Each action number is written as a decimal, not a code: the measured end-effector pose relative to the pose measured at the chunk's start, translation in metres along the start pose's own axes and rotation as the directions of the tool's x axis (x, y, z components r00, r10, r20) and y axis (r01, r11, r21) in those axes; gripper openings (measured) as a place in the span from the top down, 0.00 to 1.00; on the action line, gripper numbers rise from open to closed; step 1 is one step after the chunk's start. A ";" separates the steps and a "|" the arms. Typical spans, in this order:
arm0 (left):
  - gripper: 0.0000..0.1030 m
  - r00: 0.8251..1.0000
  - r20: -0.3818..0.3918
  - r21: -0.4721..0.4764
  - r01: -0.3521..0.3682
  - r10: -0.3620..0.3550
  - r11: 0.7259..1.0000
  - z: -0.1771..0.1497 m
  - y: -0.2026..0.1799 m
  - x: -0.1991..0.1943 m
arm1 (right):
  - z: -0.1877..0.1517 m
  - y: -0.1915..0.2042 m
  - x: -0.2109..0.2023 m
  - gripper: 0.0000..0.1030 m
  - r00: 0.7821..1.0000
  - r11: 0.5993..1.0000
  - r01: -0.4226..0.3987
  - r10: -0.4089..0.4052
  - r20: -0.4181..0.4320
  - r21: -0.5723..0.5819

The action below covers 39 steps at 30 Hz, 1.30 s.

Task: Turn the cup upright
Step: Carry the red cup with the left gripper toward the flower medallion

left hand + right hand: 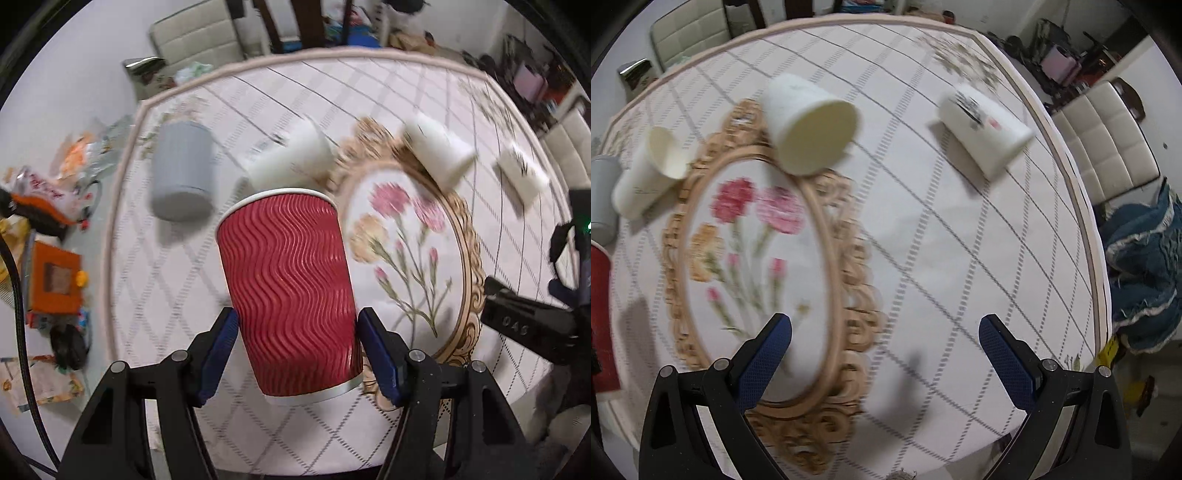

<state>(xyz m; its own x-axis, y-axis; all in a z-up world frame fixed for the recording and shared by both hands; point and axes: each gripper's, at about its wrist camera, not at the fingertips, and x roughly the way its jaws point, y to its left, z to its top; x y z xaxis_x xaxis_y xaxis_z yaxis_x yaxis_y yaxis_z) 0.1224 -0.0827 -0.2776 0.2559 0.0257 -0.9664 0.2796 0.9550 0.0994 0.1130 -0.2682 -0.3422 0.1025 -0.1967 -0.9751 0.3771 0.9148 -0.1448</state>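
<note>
My left gripper (297,325) is shut on a red ripple paper cup (288,280) and holds it above the table, tilted, its wide rim pointing away from me and its base toward the camera. The cup's edge shows at the far left of the right wrist view (600,317). My right gripper (884,332) is open and empty above the tablecloth (942,258). Three white paper cups lie on their sides: one left (646,173), one middle (809,125), one right with a print (986,125). A grey cup (183,170) stands upside down at the left.
The round table (369,74) has a floral cloth with a gold oval frame. Cream chairs (1104,147) stand at the right and behind the table. A blue cloth (1145,273) lies at the right. Clutter (48,258) covers the floor at the left.
</note>
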 end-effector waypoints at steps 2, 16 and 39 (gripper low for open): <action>0.37 1.000 -0.008 0.022 -0.005 0.005 1.000 -0.004 -0.016 0.013 | -0.004 -0.011 0.009 0.00 1.000 1.000 0.014 -0.014 -0.006 0.008; 0.36 0.996 -0.084 0.029 -0.023 0.026 0.999 -0.016 -0.039 0.042 | -0.011 -0.050 0.039 0.00 0.999 0.999 0.031 -0.030 -0.038 0.013; 0.06 0.996 -0.027 -0.163 -0.086 0.083 0.983 -0.014 0.015 -0.009 | 0.002 -0.033 -0.001 0.00 1.000 0.999 -0.028 0.027 -0.004 -0.022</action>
<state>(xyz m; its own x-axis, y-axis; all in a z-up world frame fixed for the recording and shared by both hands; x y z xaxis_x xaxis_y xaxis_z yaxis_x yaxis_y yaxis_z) 0.1114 -0.0645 -0.2710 0.2527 0.1126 -0.9610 0.1018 0.9846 0.1421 0.1022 -0.2986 -0.3360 0.1092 -0.1701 -0.9794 0.3540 0.9273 -0.1216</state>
